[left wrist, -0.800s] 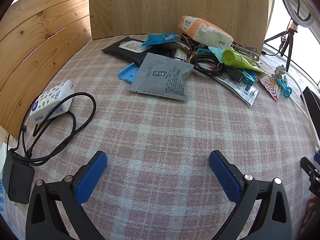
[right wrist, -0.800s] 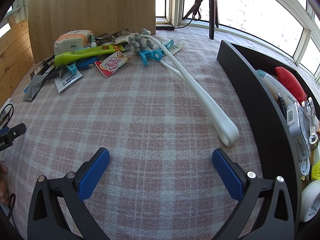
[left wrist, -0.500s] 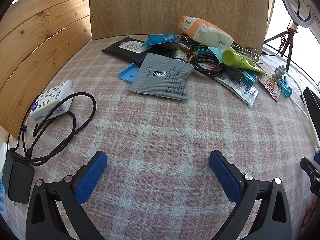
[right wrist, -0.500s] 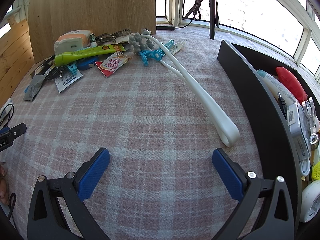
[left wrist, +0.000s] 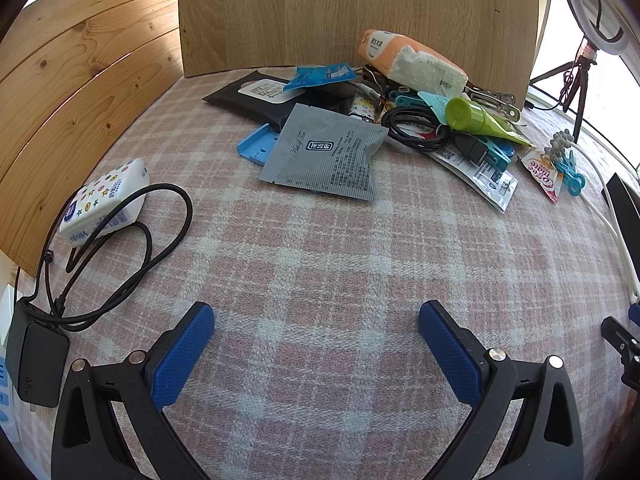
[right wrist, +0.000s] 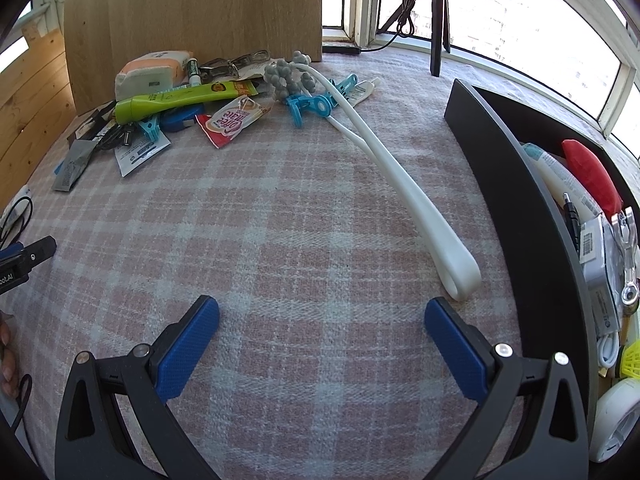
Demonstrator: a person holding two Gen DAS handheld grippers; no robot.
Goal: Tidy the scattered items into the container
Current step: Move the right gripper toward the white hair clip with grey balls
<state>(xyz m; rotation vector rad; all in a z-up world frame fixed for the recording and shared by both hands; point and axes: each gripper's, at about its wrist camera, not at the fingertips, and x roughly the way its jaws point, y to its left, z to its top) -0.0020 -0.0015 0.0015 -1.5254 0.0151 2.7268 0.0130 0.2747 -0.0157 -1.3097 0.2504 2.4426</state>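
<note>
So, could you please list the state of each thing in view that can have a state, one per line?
left hand-held gripper: open, holding nothing
right hand-held gripper: open, holding nothing
green tube: cap on, lying flat in the pile
grey packet: flat on the cloth
black cable: coiled
charger cord: loose, looped over the tissue pack
white massager: lying outside the container
black container: partly filled

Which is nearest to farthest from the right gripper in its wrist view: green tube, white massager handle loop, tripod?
From the right gripper:
1. White massager handle loop, just ahead of the right finger.
2. Green tube, far left in the pile.
3. Tripod, back by the window.
</note>
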